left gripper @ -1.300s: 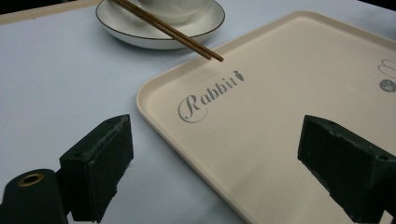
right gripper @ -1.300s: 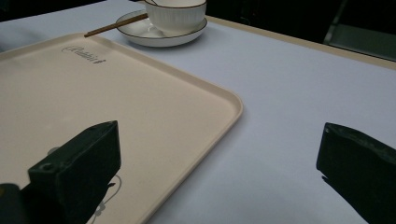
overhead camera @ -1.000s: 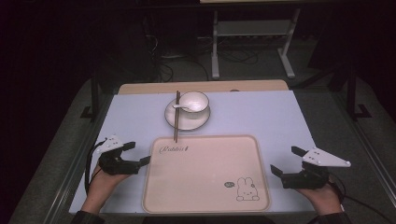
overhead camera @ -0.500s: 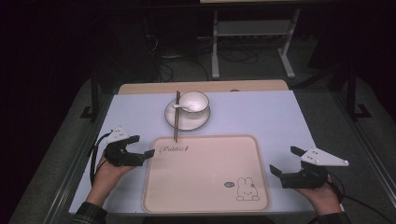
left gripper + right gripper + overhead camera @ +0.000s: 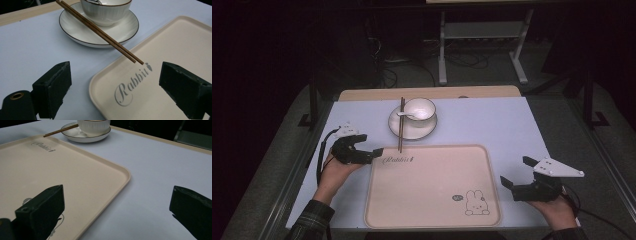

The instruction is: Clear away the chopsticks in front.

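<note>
Two chopsticks point(image 5: 400, 125) are propped on the plate point(image 5: 412, 127), tips over the tray point(image 5: 432, 187). Left hand-held gripper point(image 5: 374, 151), jaws spread, has been moved closer since a second ago; right hand-held gripper point(image 5: 517, 172) is parked, also spread.

The left gripper point(image 5: 113, 91) is hovering with its jaws standing wide apart, straddling the near corner of the tray point(image 5: 190, 42) and its "Rabbit" lettering point(image 5: 132, 85). Just ahead of the jaws, the chopsticks point(image 5: 100, 31) are lying across the saucer point(image 5: 75, 27), their tips reaching over the tray's edge. Farther ahead, the bowl point(image 5: 106, 11) is sitting on the saucer.
</note>
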The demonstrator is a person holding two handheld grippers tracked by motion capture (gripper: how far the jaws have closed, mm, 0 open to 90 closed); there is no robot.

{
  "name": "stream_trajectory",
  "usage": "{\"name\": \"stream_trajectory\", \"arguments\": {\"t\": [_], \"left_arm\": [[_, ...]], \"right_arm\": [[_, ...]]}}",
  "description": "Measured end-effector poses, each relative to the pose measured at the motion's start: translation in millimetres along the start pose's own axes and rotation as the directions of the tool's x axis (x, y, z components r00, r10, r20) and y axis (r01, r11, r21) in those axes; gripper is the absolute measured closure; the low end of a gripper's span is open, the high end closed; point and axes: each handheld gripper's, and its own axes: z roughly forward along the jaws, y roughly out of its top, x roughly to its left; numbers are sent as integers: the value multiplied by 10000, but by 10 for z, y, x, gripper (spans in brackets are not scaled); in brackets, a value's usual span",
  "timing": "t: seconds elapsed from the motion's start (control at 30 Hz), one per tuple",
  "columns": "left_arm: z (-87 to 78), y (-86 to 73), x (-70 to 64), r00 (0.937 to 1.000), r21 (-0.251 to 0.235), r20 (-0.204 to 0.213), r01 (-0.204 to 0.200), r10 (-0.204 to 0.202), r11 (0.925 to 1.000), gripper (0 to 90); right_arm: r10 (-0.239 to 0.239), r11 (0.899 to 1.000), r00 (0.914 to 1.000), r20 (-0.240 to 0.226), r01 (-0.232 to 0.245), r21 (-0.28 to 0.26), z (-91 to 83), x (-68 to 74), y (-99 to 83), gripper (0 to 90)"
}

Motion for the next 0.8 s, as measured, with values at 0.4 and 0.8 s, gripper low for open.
{"name": "stream_trajectory", "arguments": {"t": [0.4,0.8], "left_arm": [[310,219,104,10000,562,-70,-48,52,9984,130],[689,434,164,9998,1318,-133,148,-132,9912,193]], "right_arm": [[-11,9999,10000,15,11,146,28,-8,-1,0],[0,9997,10000,51,-2,237,48,-22,-5,0]]}}
